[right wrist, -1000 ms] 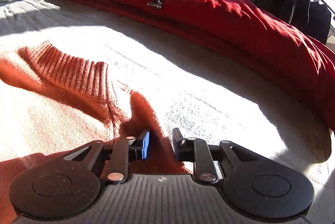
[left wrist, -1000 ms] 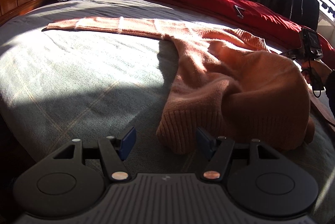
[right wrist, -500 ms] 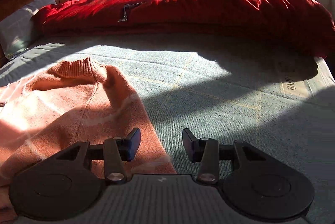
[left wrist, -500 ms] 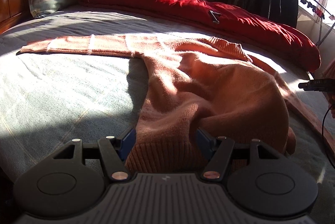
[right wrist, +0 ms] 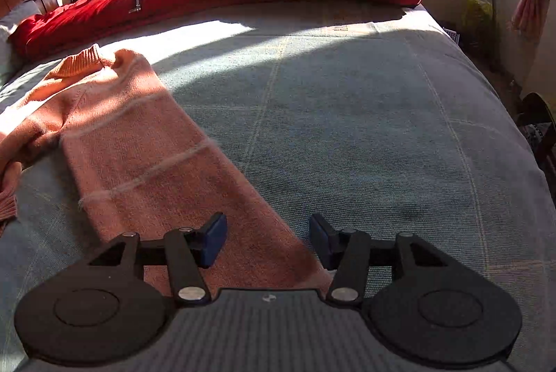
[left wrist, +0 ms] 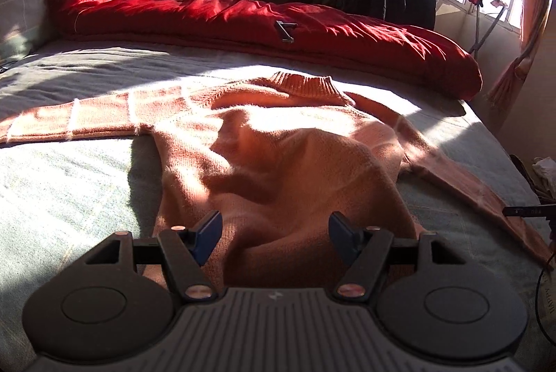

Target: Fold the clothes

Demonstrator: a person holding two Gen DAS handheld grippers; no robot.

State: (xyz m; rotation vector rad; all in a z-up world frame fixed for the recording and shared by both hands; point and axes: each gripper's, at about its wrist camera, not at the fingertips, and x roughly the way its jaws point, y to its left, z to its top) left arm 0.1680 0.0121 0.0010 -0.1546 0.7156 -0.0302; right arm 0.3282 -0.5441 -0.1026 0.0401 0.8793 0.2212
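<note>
Fingers (left wrist: 207,234) of both grippers gape wide, holding nothing, the left gripper (left wrist: 274,234) over the sweater's (left wrist: 278,156) rumpled hem and the right gripper (right wrist: 267,241) over a sleeve (right wrist: 166,170) (spread flat on the bed (right wrist: 365,128)), probably poised for a pinch.

Orange sweater (left wrist: 278,142) with pale stripes, grey-green bedspread (right wrist: 365,128), red duvet (left wrist: 208,14)

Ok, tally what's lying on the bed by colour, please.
Orange: 1, the sweater
Red: 1, the duvet
Grey: 1, the pillow
Metal: 1, a small tool on the duvet
Total: 4
</note>
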